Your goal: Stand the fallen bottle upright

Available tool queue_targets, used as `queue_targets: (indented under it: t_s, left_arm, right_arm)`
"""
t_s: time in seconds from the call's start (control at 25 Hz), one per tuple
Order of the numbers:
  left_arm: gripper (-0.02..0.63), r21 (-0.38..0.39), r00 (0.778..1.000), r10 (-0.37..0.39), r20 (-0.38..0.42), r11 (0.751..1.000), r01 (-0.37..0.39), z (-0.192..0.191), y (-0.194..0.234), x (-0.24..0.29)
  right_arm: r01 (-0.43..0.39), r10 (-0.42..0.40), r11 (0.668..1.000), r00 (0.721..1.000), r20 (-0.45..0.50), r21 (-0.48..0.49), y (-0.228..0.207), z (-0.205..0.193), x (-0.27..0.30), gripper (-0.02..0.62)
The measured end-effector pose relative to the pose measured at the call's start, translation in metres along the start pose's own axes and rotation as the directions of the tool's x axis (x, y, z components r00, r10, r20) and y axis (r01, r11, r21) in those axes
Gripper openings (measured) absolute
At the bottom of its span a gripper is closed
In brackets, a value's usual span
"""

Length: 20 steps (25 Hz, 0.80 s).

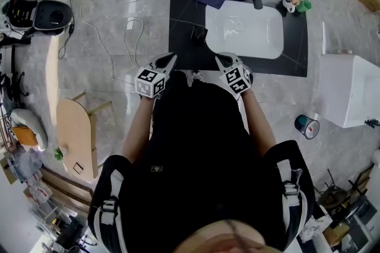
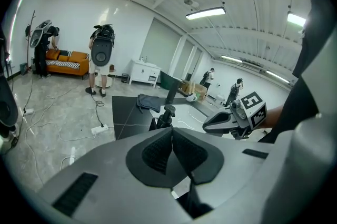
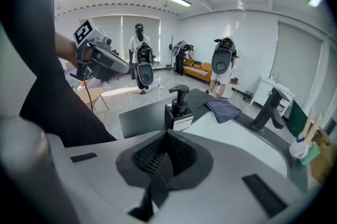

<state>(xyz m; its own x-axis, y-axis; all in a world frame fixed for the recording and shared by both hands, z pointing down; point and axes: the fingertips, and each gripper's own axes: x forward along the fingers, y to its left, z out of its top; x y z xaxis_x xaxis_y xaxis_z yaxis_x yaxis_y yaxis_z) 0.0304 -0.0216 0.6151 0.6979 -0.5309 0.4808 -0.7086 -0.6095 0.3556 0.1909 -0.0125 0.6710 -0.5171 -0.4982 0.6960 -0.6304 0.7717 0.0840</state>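
Careful now, left gripper [image 2: 172, 132] and right gripper [image 3: 167, 136] both pinched shut on nothing, pump bottle [image 3: 179, 115] upright just ahead of the right tips: easily toppled by any forward shove.

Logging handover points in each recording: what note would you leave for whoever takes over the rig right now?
Left tongs: shut, empty.
Right tongs: shut, empty, pointing toward the pump bottle.
Pump bottle: upright on the black counter, beside the white sink, touching neither tongs.
Done: the bottle appears to be standing.
Left: probably nothing; only check that it stands steady.
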Motion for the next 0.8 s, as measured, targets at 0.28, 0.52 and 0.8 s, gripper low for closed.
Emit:
queue_targets:
  t_s: [0.28, 0.52, 0.8]
  left_arm:
    - [0.015, 0.001, 1.0, 0.011, 0.002, 1.0, -0.011, 0.0018, 0.0029, -0.0065]
    - [0.015, 0.002, 1.0, 0.011, -0.001, 1.0, -0.011, 0.0006, 0.0042, -0.0076]
    - [0.015, -0.004, 1.0, 0.015, 0.003, 1.0, -0.015, 0.0009, 0.0068, -0.0072]
  right_arm:
    - [-0.002, 0.002, 1.0, 1.0, 0.001, 0.001, -0.0014, 0.0041, 0.0021, 0.06]
    - [-0.008, 0.008, 1.0, 1.0, 0.005, 0.011, 0.0009, 0.0048, 0.0052, 0.06]
    - [-0.012, 0.012, 1.0, 1.0, 0.0, 0.024, 0.0015, -0.0005, 0.0091, 0.06]
